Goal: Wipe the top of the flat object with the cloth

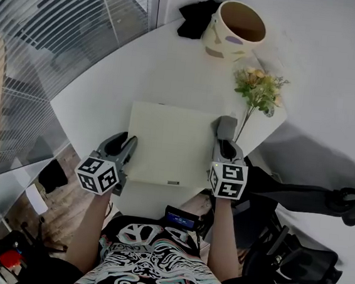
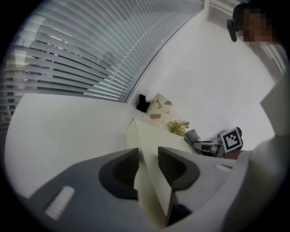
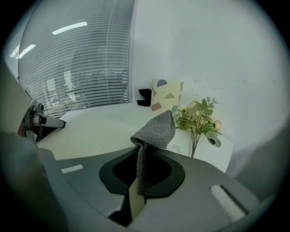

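Right claw (image 3: 141, 159) pinches cloth (image 3: 156, 129) — left claw (image 2: 148, 155), flat object (image 2: 156, 135).

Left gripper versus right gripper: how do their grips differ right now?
The left gripper is clamped on the left edge of the flat board, while the right gripper pinches the grey cloth. The left gripper's load is rigid and lies flat on the table, whereas the right gripper's cloth bunches up above its jaws. Both are closed on something, at opposite sides of the board.
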Demonstrator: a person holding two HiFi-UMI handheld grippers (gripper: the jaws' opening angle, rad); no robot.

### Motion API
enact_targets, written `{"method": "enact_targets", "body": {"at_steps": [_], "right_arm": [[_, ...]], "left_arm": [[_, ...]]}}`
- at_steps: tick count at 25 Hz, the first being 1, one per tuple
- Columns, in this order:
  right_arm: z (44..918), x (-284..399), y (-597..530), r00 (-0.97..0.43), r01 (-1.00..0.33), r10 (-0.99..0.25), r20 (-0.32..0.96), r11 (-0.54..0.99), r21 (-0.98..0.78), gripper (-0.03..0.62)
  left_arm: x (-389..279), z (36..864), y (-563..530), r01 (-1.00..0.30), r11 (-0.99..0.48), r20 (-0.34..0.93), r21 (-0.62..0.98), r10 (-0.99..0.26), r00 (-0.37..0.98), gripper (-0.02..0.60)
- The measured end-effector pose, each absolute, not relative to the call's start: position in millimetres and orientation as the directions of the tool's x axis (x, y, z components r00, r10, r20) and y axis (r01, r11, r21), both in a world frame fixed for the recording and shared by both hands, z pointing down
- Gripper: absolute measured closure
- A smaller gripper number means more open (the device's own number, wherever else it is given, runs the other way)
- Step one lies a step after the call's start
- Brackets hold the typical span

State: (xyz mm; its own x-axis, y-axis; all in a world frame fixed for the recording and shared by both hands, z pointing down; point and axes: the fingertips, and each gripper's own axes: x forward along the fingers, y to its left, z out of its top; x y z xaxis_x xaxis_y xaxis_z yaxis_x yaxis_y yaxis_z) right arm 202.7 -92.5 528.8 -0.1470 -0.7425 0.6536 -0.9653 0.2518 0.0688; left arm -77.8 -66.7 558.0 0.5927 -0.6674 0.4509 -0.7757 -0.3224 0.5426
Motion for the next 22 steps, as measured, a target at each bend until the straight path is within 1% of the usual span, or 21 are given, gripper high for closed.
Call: {"method": "enact_targets", "body": {"at_steps": [22], "right_arm": [[531.4,200.6,-112.6,-0.134,-0.962,-0.724,0.676,0.258,0.085,0.58]], "left_arm": [[-77.7,560.1,-68.2,-0.746,-0.308,0.426,0.59,-0.666,0.612,0.394]]}}
